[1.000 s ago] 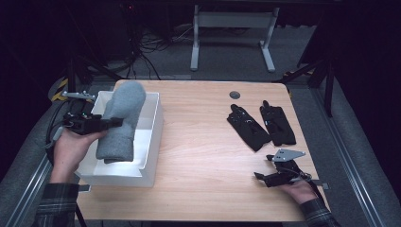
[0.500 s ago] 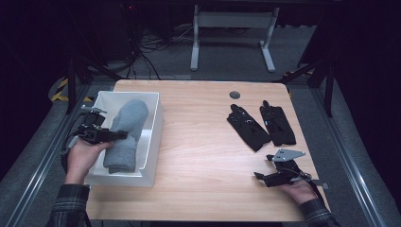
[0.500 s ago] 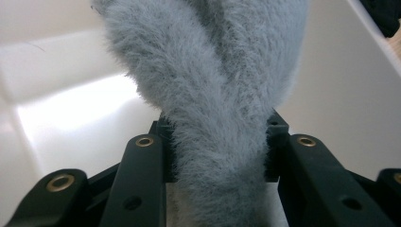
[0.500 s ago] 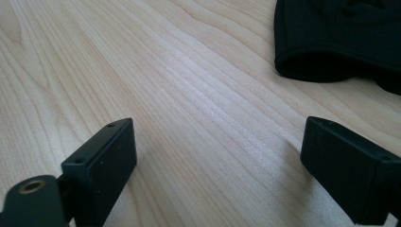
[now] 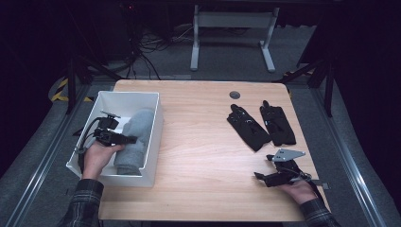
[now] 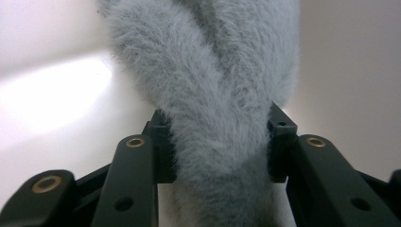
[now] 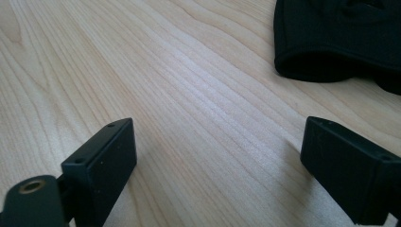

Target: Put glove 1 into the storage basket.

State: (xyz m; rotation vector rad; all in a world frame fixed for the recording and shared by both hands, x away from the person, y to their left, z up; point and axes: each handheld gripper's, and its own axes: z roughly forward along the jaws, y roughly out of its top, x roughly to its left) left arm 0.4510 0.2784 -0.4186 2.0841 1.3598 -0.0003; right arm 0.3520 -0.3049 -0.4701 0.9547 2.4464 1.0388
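A grey fuzzy fleece roll (image 5: 137, 127) lies in the white bin (image 5: 125, 93) at the table's left. My left gripper (image 5: 131, 139) is down in the bin with the fleece (image 6: 222, 85) pinched between its pads; the jaws have just been opening, and the fabric still bulges against both pads. My left gripper (image 6: 221, 142) points along the bin's white floor. My right gripper (image 5: 261, 178) rests on the table near the front right, open, with bare wood between its fingers (image 7: 217, 156). Two black gloves (image 5: 248, 127) (image 5: 278, 124) lie just beyond it, one glove's cuff (image 7: 340, 42) ahead of the jaws.
The wooden table (image 5: 198, 142) has a round grommet hole (image 5: 234, 94) near its far edge. The bin's right wall (image 5: 155, 137) stands between the left hand and the table's middle. A grey desk frame (image 5: 231, 23) stands on the floor behind.
The left hand has lowered the fleece from above the bin's rim down into the bin. The right hand has stayed still.
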